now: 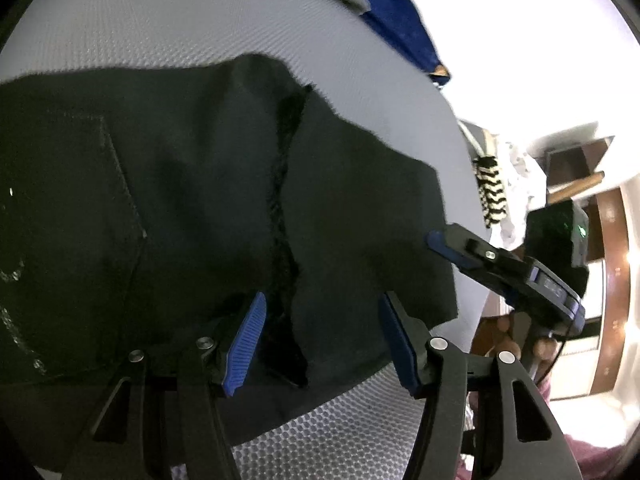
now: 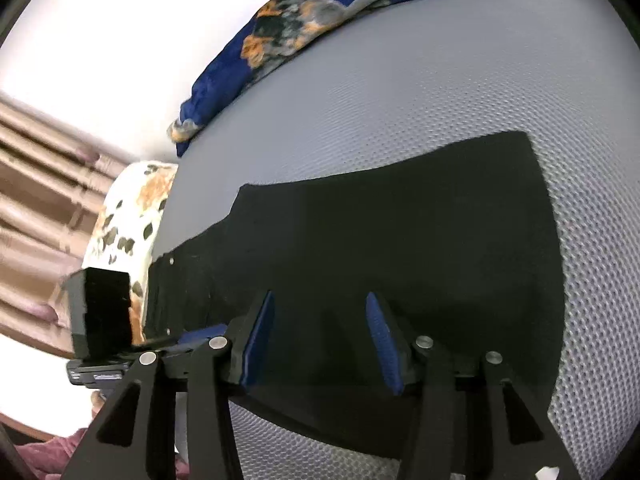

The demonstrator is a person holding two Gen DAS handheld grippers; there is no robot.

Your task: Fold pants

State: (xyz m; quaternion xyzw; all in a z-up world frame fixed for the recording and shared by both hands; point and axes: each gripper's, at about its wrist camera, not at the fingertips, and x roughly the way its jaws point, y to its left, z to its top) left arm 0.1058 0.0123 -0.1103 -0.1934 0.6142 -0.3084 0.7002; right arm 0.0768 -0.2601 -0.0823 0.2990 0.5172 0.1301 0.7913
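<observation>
While the left gripper [image 1: 320,320] hangs over the black pants [image 1: 180,184] spread on a grey mesh mattress [image 1: 160,20], its fingers stand apart, pinching nothing. Seen from the right wrist, the right gripper [image 2: 320,320] likewise hovers spread above the pants [image 2: 400,232], beside a blue blanket [image 2: 312,12].

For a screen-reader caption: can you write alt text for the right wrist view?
Black pants lie flat on a grey mesh mattress, with the right gripper open just above them, holding nothing. A blue patterned blanket is bunched along the far edge.
</observation>
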